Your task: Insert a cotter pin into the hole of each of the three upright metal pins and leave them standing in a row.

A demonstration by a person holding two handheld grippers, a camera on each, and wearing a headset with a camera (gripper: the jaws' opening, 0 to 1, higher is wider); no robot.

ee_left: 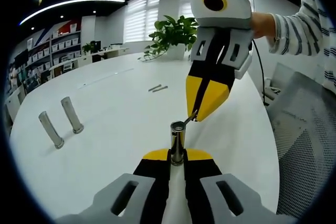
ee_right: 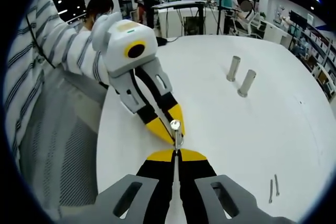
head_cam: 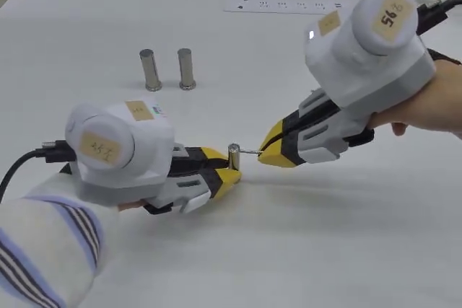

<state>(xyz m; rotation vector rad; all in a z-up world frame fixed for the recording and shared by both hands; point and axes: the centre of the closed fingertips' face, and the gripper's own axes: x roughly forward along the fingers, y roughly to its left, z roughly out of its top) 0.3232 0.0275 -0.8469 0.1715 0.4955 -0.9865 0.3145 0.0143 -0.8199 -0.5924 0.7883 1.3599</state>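
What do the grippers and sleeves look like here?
Both match: the left gripper and right gripper have bulky white housings, black jaws with yellow tips, and tan handwritten stickers. A black cable leaves the left one's rear. The sleeve behind it is cream knit with dark and blue stripes.

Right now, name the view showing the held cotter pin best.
Left gripper view: the cotter pin runs sideways from right gripper to metal pin. Head view shows it thin and small; right gripper view foreshortens it.

Hidden: pin (ee_left: 177, 132) base, between left gripper (ee_left: 177, 157) jaws; cotter pin (head_cam: 249, 151) tail, inside right gripper (head_cam: 264, 153) beside pin. Too small to tell: pin's hole.
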